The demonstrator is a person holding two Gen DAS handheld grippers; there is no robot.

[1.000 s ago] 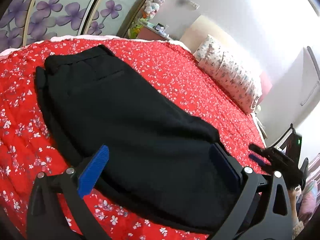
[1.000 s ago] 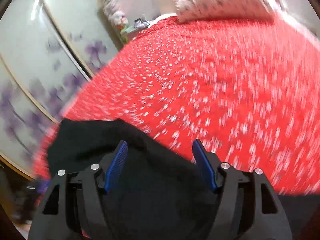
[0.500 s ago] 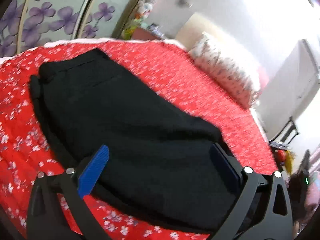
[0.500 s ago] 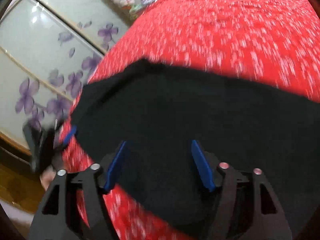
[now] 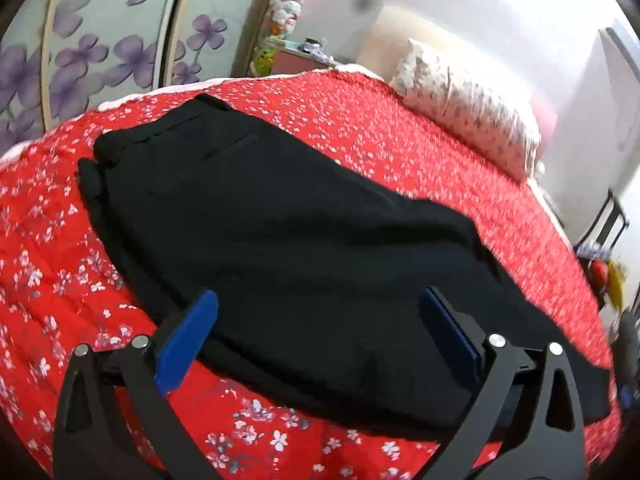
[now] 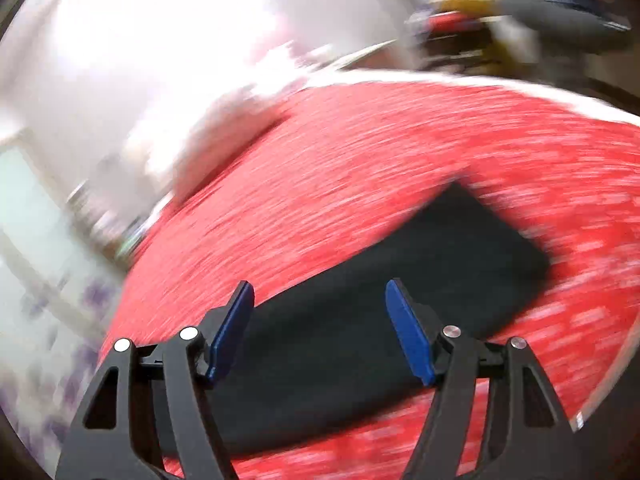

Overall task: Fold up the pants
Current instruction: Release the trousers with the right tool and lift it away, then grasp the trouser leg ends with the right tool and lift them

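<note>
The black pants (image 5: 280,240) are lying flat on the red flowered bed (image 5: 400,148), one leg stacked on the other, stretching lengthwise across the cover. The left wrist view is giving the sharp account: the waistband is lying at the far end of the pants, toward the wardrobe (image 5: 100,52) with its purple flowers, while the hem end is running under the right-hand edge of the frame. The left gripper (image 5: 320,320) is hovering over the near part of the pants, its jaws standing wide apart with nothing between them; one blue pad (image 5: 188,340) is sitting above the pants' near edge, the other (image 5: 448,328) above the cloth itself. Beyond the pants, a flowered pillow (image 5: 472,120) is resting at the head of the bed, and a cluttered nightstand (image 5: 296,60) is standing beside the wardrobe. The right wrist view is heavily smeared by motion and is showing little of this detail, yet it alone is showing a squared end of the pants (image 6: 400,320) whole, with red cover on three sides of it. The right gripper (image 6: 320,332) is hanging over the pants too, jaws likewise spread and gripping nothing. Whether either gripper is touching the cloth cannot be told.
</note>
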